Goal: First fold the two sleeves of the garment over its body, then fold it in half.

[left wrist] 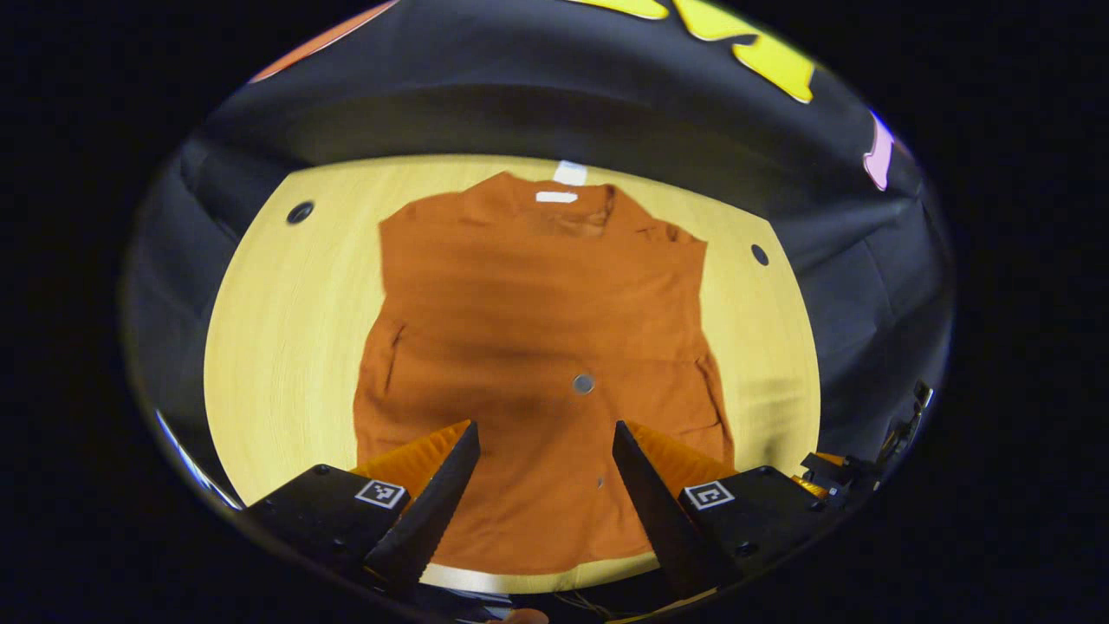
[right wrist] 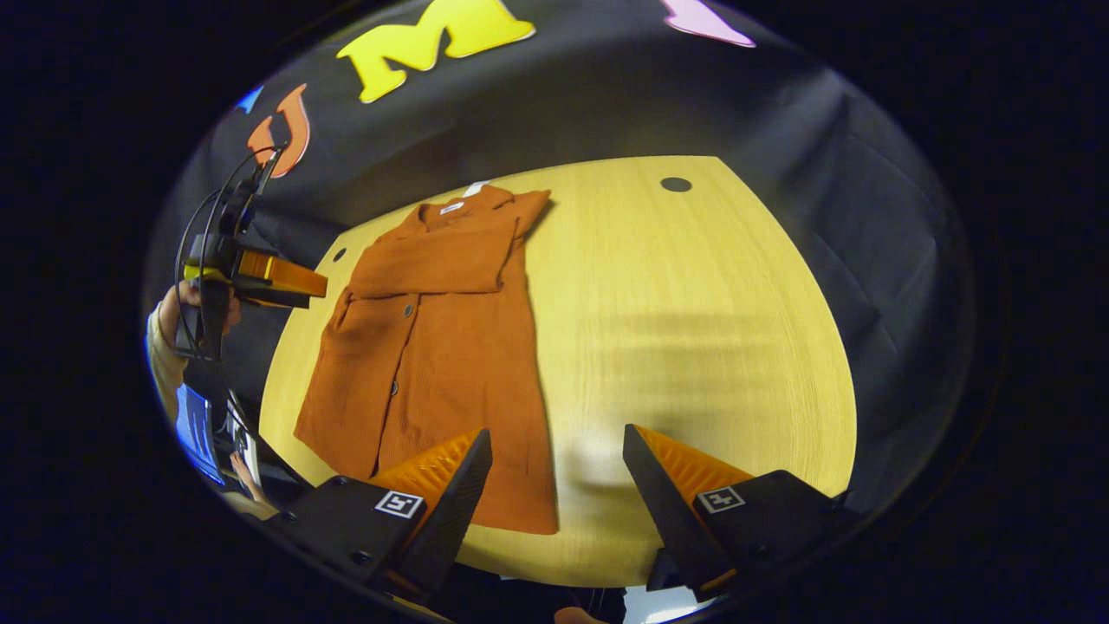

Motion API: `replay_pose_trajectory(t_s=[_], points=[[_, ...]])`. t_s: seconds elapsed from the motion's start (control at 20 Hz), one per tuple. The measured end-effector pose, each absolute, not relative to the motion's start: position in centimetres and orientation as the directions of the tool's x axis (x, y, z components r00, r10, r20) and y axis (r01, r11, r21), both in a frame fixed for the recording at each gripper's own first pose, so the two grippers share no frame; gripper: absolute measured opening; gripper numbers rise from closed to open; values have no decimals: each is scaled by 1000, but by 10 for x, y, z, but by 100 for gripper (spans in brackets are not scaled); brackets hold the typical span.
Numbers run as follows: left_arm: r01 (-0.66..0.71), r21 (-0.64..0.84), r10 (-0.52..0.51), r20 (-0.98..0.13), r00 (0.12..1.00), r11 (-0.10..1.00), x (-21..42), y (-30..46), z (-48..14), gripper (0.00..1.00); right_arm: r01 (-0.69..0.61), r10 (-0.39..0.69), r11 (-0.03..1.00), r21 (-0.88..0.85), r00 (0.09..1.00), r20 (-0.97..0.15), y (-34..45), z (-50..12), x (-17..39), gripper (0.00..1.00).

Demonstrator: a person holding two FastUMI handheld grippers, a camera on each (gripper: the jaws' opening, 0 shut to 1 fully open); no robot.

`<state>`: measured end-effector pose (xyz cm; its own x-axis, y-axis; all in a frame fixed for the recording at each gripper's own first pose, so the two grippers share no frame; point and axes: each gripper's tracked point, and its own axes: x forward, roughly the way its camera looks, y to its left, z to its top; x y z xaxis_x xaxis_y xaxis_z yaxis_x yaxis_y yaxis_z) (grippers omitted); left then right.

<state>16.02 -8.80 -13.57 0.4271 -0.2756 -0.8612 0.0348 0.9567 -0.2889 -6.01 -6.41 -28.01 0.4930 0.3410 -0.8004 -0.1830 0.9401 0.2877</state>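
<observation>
I held both grippers above the near edge of the table [left wrist: 286, 286], and neither touched anything. My left gripper [left wrist: 544, 451] had its fingers spread apart over the lower middle of the garment [left wrist: 537, 295], with nothing between them. My right gripper [right wrist: 554, 459] was likewise spread wide and empty, sitting over the garment's near right hem corner and the bare wood to its right. In the right gripper view I could also see the left gripper [right wrist: 286, 282] farther off at the left, raised well above the table in my hand [right wrist: 178, 303].

The garment lay flat on the wood, collar at the far edge, hem at the near edge. Both sleeves appeared to lie folded across the chest already; the right gripper view showed 1 layered band over the upper body, and no sleeve stuck out at either side. So I judged step 1 done and the fold in half still to come.

That next move would call for both grippers to come down on the 2 near hem corners, clamp 1 each, and carry the hem evenly toward the collar.
</observation>
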Motion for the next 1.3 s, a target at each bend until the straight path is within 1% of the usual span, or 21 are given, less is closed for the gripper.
replay_pose_trajectory(t_s=[0.05,0.1,0.15,0.2,0.3,0.35,0.4,0.45,0.55,0.6,0.65,0.7,0.8,0.85,1.0,1.05,1.1,1.15,1.2,1.25,1.3], points=[[9,-297,-273,-865,420,955,147,-72,-146,100,-199,342,940,279,485,-805,-57,-281,-61,98],[-13,-295,-264,-873,410,955,134,-57,-158,100,-210,344,938,275,478,-808,-50,-282,-62,94],[-29,-285,-251,-883,396,958,120,-38,-169,100,-217,346,937,274,469,-813,-47,-285,-64,94],[-47,-270,-232,-892,388,962,106,-17,-183,100,-220,349,936,275,460,-817,-43,-286,-67,98],[-95,-264,-219,-916,337,960,74,20,-209,100,-228,350,934,276,422,-836,-38,-293,-73,98],[-113,-279,-235,-924,301,954,57,34,-220,100,-227,349,933,278,398,-848,-37,-299,-76,94],[-130,-294,-251,-929,270,947,39,47,-231,100,-221,351,933,285,369,-860,-36,-305,-80,94],[-140,-316,-275,-929,248,939,27,55,-239,100,-210,353,932,295,345,-870,-38,-311,-83,99],[-154,-381,-345,-913,216,912,10,62,-252,100,-181,345,936,302,301,-889,-46,-322,-89,98],[-166,-426,-396,-899,185,889,1,60,-256,100,-168,343,937,306,280,-897,-49,-326,-91,94],[-177,-450,-424,-891,164,875,-4,61,-260,99,-155,346,936,315,254,-903,-51,-331,-95,94],[-182,-467,-446,-883,143,865,-5,62,-267,99,-142,358,932,333,227,-906,-53,-335,-98,98],[-172,-496,-482,-868,120,851,-1,65,-269,99,-105,392,919,379,163,-905,-56,-345,-105,98],[-151,-511,-499,-860,112,846,2,64,-268,96,-83,421,907,413,132,-898,-56,-350,-109,98],[-56,-541,-539,-841,47,839,3,55,-268,96,-22,501,865,501,-3,-866,-58,-367,-126,98],[-37,-555,-554,-832,30,831,6,49,-266,96,-15,503,864,504,-30,-864,-61,-374,-129,94],[-25,-562,-562,-827,15,827,8,44,-264,96,-7,522,853,523,-43,-852,-62,-374,-130,98],[-15,-561,-561,-828,3,827,11,40,-263,96,4,555,831,556,-44,-830,-55,-369,-127,94],[-9,-559,-559,-829,-6,829,14,37,-263,96,18,581,813,581,-53,-812,-53,-364,-127,92],[-11,-560,-560,-828,-13,828,17,34,-265,96,31,601,799,600,-64,-797,-45,-367,-129,96],[-13,-564,-564,-826,-15,826,16,35,-264,95,41,627,779,626,-69,-776,-38,-365,-130,92]])
